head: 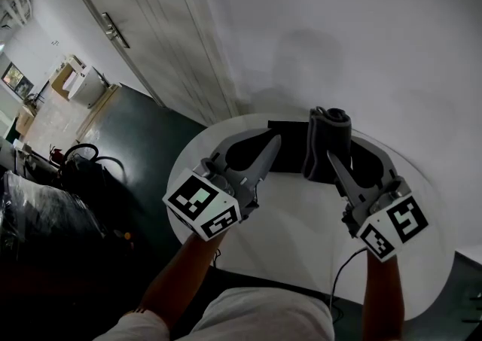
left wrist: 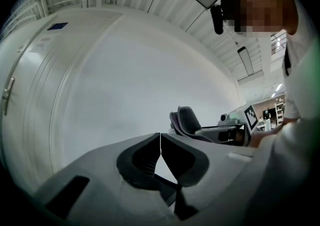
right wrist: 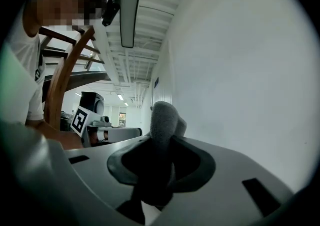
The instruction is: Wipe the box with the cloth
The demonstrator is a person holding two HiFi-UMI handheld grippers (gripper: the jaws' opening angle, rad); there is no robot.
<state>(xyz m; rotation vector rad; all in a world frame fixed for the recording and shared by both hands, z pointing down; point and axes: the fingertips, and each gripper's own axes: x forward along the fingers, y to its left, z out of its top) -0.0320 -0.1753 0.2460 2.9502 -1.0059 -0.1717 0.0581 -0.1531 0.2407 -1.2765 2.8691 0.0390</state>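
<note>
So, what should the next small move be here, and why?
Probably lower the right gripper so the cloth touches the box: the cloth is clamped in its jaws, seemingly above the box, while the left gripper is shut and empty.

Box largely masked by tongs and cloth

In the head view, the dark box on the white worktop shows only between the left tongs and the rolled cloth. The right tongs cover the cloth's lower end. The clutter at left is too dark to identify.
</note>
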